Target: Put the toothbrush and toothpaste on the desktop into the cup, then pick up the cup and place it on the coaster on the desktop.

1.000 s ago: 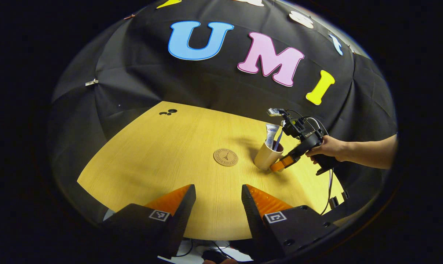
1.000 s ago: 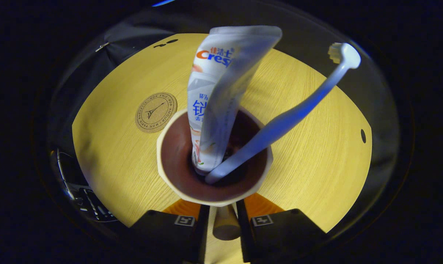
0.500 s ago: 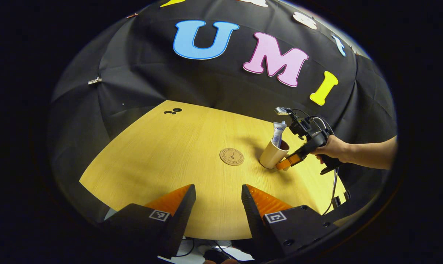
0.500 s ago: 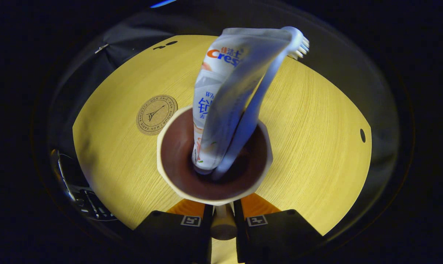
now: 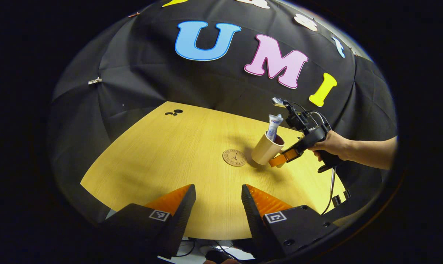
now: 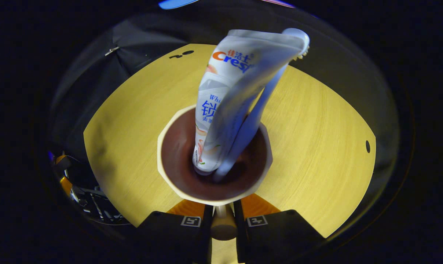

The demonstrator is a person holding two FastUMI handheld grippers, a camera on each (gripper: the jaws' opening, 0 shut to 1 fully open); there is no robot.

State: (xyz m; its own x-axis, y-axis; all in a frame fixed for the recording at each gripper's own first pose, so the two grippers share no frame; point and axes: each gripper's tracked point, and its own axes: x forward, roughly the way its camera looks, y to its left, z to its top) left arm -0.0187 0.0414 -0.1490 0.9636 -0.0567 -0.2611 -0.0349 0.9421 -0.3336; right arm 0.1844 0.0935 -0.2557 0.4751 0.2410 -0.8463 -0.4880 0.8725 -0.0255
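While the right gripper (image 6: 221, 216) has both fingers pinched on the cup's handle (image 6: 221, 227), the cup (image 6: 214, 161) itself is tipped a bit, mouth toward the camera in the right gripper view. Inside the cup you can see its dark brown lining, with the toothpaste (image 6: 229, 95) tube standing cap-down against the bottom and the toothbrush (image 6: 260, 102) tucked right behind it, bristle head poking out just past the tube's crimped top. Both lean the same way and stick well out above the rim.

From the left gripper view, the cup (image 5: 266, 149) sits just beside the coaster (image 5: 234, 157), on the side nearer the person's hand (image 5: 331, 145). Can't really tell if its base is touching the bench (image 5: 170, 154) or hovering slightly off it. The toothpaste (image 5: 273, 126) pokes up out of the cup there too. The right gripper (image 5: 278, 161) comes at the cup from the side away from the coaster.

The left gripper (image 5: 218, 205) is spread wide with nothing between its fingers, well apart from the coaster, near the bench's front edge.
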